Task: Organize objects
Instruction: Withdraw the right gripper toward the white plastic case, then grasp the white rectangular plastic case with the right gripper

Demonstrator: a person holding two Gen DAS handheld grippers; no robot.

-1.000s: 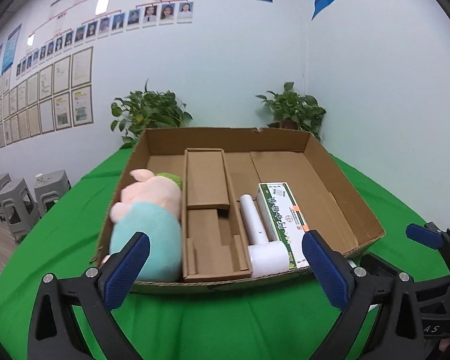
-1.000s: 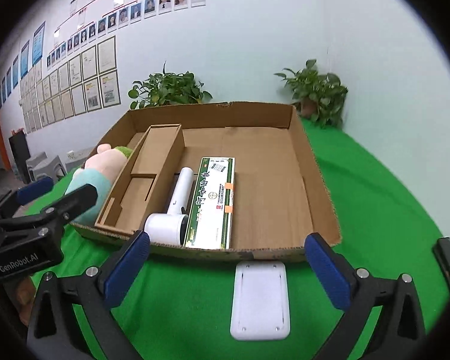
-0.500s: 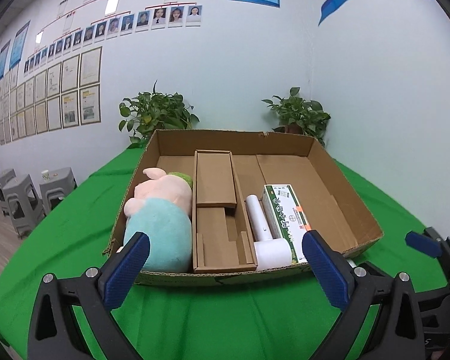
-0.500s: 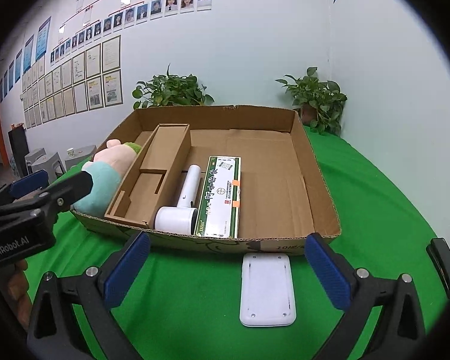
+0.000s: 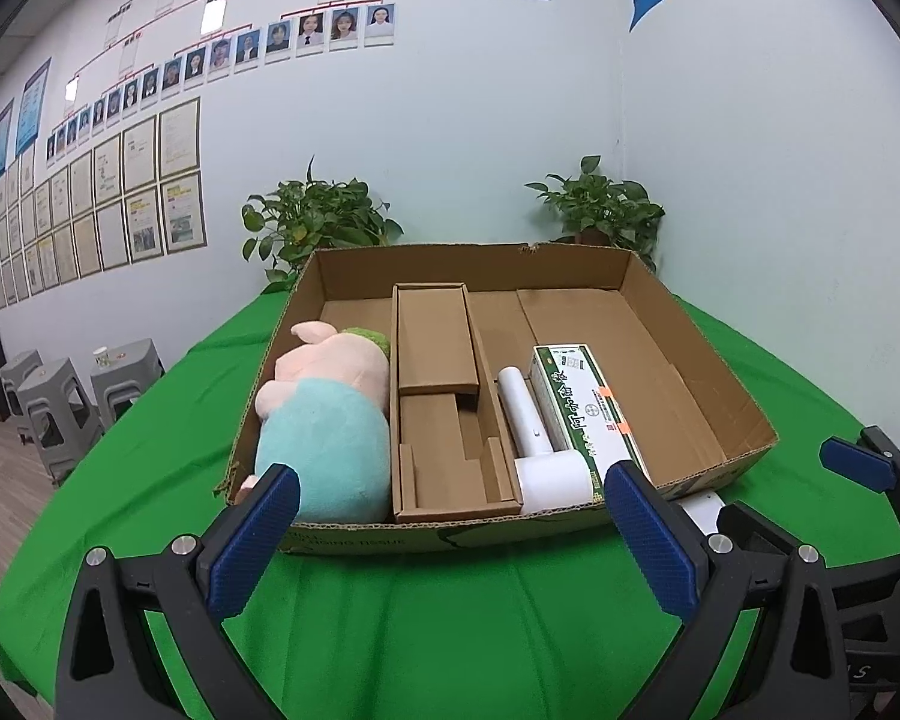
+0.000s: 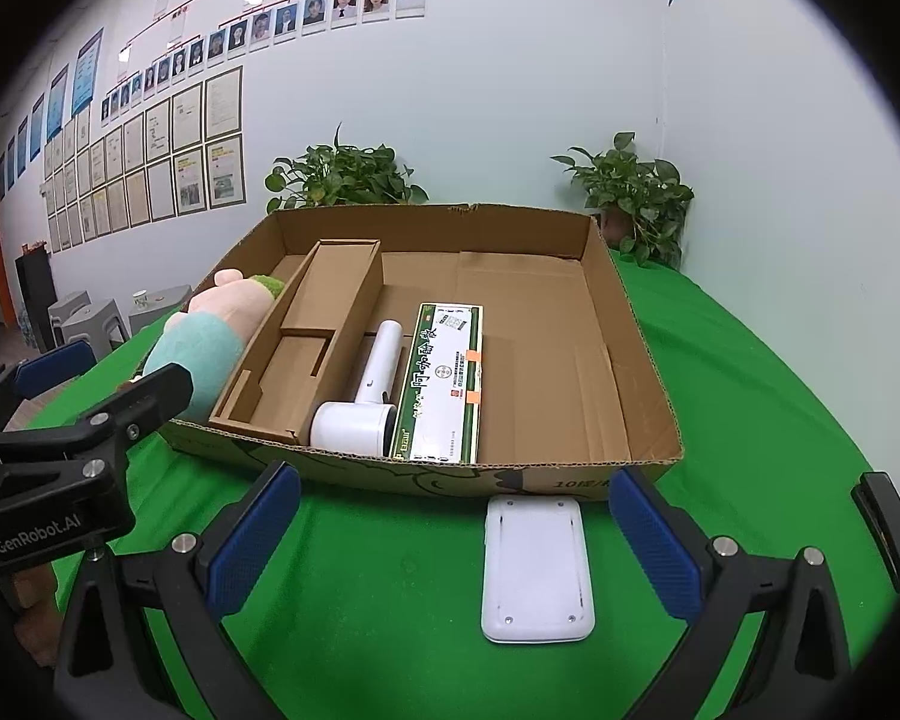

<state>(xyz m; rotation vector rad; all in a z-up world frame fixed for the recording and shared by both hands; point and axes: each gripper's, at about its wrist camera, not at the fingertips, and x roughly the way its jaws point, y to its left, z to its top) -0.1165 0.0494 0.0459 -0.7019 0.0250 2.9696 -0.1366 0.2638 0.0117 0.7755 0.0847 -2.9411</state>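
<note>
A shallow open brown cardboard tray [image 6: 642,354] sits on a green cloth-covered table [image 6: 768,396] and serves as the landmark here. Inside the tray, against its left wall, lies a plush toy with a pink head and a teal body [image 5: 324,420]. Just right of the toy is a folded brown cardboard insert [image 5: 438,396] with stepped compartments. Right of the insert lies a white handheld device with a round head and a long handle [image 6: 369,387], its head toward the tray's near wall. Touching that device on its right is a long green-and-white printed carton [image 6: 447,381], lying flat and lengthwise. The right part of the tray floor is bare cardboard.

Outside the tray, on the cloth just in front of its near wall, lies a flat white rectangular device with rounded corners [image 6: 537,567], its underside up with small screws showing.

The right gripper [image 6: 450,537] hangs low over the cloth in front of the tray, its jaws spread wide and holding nothing; the flat white device lies between them, nearer the right blue pad than the left, touching neither.

The left gripper [image 5: 450,531] is in front of the tray's near wall, its jaws likewise spread wide and empty, framing the near wall from the plush toy across to the carton.
</note>
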